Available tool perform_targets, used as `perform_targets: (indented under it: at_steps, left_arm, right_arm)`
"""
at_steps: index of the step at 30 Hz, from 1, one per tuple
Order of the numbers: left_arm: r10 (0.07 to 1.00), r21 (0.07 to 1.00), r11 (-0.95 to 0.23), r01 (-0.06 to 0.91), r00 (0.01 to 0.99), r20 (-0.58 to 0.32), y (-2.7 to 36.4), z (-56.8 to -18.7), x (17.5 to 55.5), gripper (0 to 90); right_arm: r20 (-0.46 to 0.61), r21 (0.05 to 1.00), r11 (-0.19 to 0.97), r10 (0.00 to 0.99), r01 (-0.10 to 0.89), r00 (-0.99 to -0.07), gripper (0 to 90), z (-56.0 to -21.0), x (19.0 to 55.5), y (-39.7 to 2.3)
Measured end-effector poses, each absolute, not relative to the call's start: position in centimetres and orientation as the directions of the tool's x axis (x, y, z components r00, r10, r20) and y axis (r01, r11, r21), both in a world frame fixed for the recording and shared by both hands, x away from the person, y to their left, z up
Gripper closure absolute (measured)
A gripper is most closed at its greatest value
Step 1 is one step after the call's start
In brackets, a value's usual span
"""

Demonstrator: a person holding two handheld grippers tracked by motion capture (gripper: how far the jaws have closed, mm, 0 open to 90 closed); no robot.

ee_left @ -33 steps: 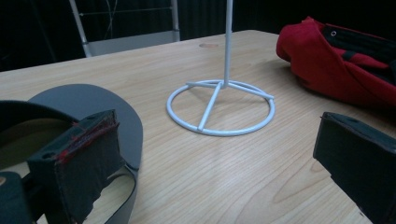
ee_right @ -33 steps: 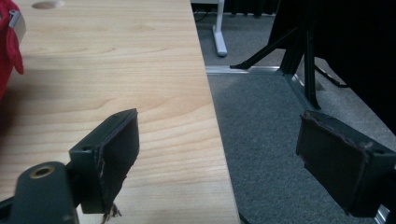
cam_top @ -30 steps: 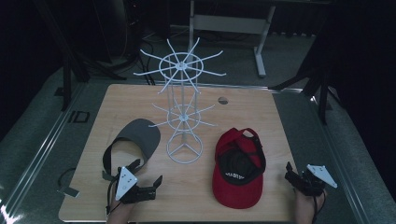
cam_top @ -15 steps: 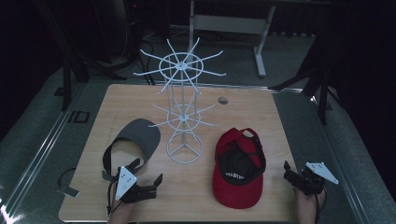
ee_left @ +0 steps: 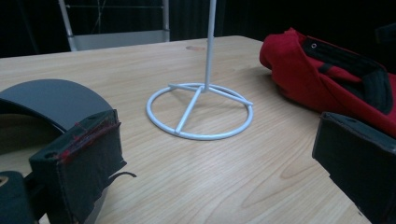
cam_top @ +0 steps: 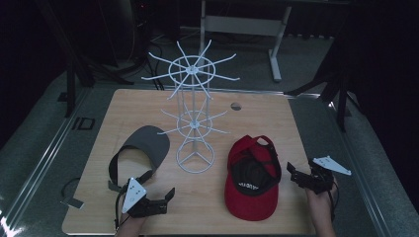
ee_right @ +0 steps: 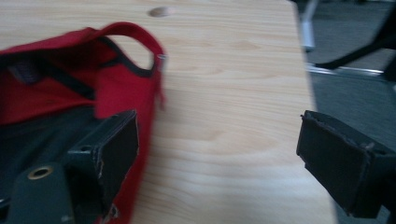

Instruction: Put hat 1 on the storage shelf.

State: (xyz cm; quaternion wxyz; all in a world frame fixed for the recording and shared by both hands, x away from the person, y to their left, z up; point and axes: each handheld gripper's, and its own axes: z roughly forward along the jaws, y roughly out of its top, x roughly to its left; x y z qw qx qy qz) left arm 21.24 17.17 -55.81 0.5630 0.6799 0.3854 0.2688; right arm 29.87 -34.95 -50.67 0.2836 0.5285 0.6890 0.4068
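Both my grippers rest wide apart near the hats.
My right gripper [cam_top: 296,176] sits just beside the upturned red cloth cap [cam_top: 252,177]; my left gripper [cam_top: 168,200] lies below the grey visor [cam_top: 148,143], near the white wire rack [cam_top: 195,123].

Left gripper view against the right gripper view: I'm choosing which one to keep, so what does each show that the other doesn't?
Left gripper view alone: the grey visor at its left and the white rack's ring base standing between visor and cap, seen past the open left gripper.
Right gripper view alone: the table's far right edge with grey floor beyond, seen past the open right gripper.
Both: the red cap, lying upside down, and the wooden table.
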Motion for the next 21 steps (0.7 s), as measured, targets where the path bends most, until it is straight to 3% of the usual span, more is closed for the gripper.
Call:
perform_targets:
  at_steps: [7,14,21]
  left_arm:
    - [0.812,0.974,-0.077,0.215,0.579,-0.064,16.9,-55.7,21.1,1.7]
    - [0.812,0.968,-0.095,0.232,0.581,-0.060,16.7,-55.7,21.0,1.7]
    - [0.810,0.971,-0.084,0.225,0.582,-0.065,16.8,-55.7,21.1,1.7]
  right_arm:
    - [0.015,0.836,0.193,0.928,0.514,-0.372,15.2,-50.3,31.8,-33.1]
    - [0.059,0.815,0.217,0.892,0.538,-0.449,12.9,-50.5,33.8,-31.6]
    - [0.029,0.773,0.278,0.883,0.571,-0.469,13.7,-51.7,35.7,-29.8]
